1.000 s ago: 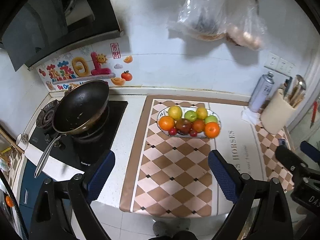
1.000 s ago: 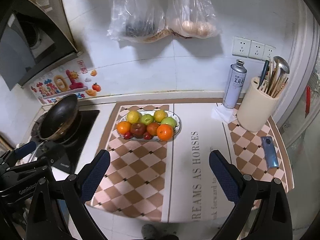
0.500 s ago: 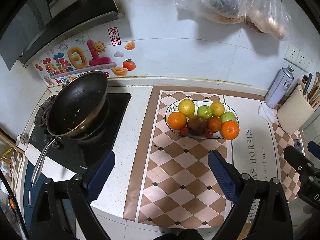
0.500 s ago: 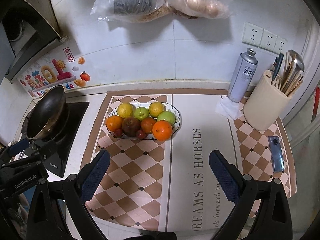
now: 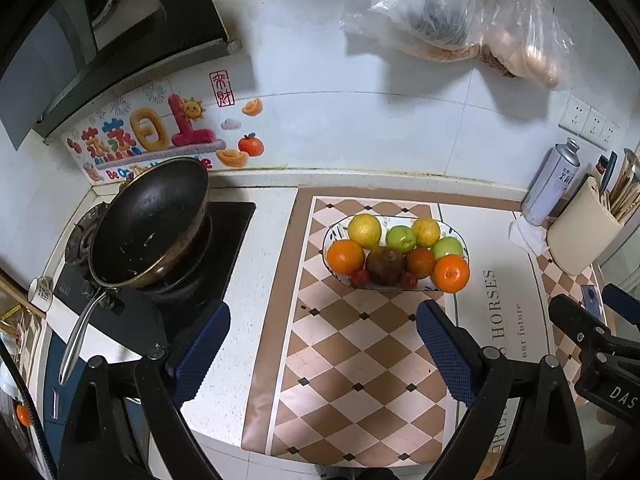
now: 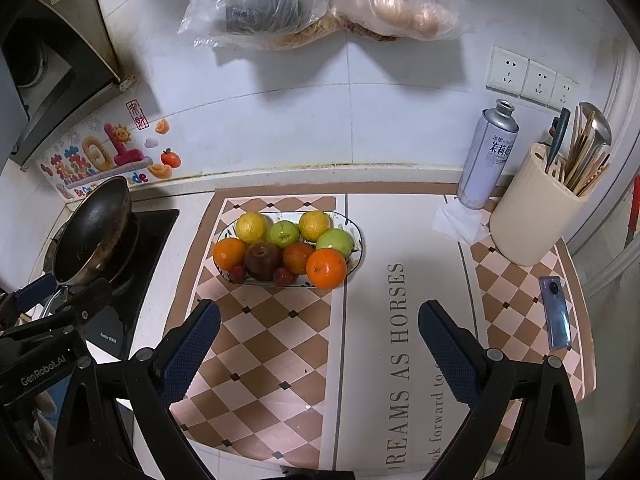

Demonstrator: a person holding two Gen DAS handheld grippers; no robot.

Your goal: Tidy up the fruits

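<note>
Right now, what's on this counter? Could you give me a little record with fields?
bowl: oval fruit bowl on the checkered mat
fruit in bowl: two lemons, two green apples, three oranges, a dark brown fruit, two small red ones
left of mat: black pan on the stove
right of mat: spray can, utensil holder, phone
left gripper: open, empty, short of the bowl
right gripper: open, empty, short of the bowl

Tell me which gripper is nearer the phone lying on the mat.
Right. The right gripper hangs open just left of the phone, while the left gripper, also open, sits farther left, in front of the fruit bowl.
</note>
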